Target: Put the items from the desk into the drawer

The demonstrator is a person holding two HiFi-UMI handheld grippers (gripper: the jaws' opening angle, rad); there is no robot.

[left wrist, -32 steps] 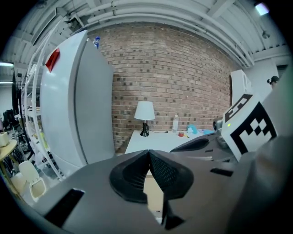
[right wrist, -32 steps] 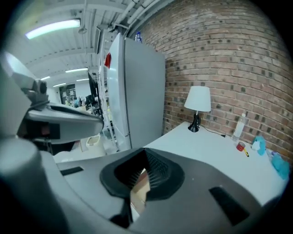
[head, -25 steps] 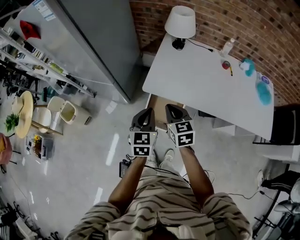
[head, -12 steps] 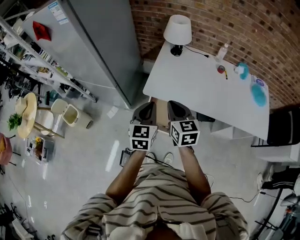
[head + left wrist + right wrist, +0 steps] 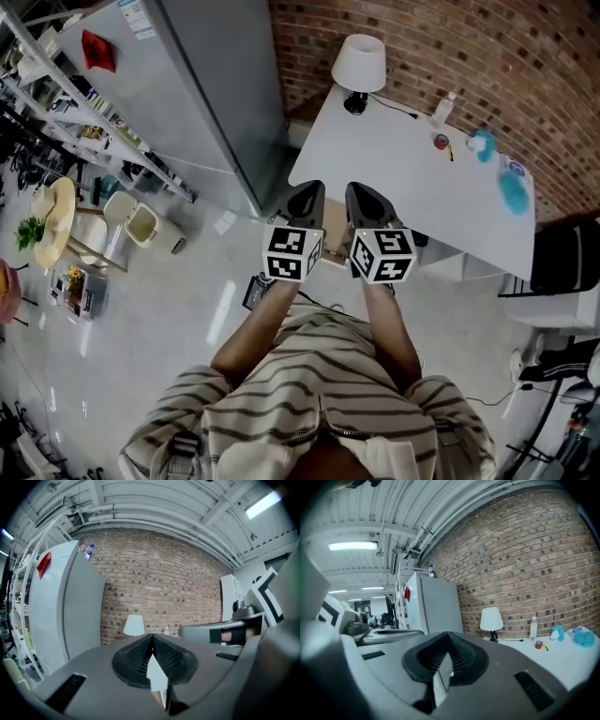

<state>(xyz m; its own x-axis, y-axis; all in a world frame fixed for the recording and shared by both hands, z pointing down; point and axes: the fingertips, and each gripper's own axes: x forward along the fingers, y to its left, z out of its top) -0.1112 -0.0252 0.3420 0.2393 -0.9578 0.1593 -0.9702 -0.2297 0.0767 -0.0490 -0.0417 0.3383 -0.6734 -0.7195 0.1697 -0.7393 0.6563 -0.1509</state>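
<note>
The white desk stands against the brick wall. On it are a white lamp, a clear bottle, a red tape roll, a yellow pen and two teal items. My left gripper and right gripper hang side by side at the desk's near edge, both shut and empty. A tan wooden piece under the desk shows between them. The right gripper view shows the lamp, bottle and tape roll far ahead.
A tall grey refrigerator stands left of the desk, with cluttered shelves and a small bin further left. A black chair and a white unit sit at the desk's right end. Cables lie on the floor.
Both grippers have risen together and now overlap the desk's near edge in the head view. Both stay shut and empty.
</note>
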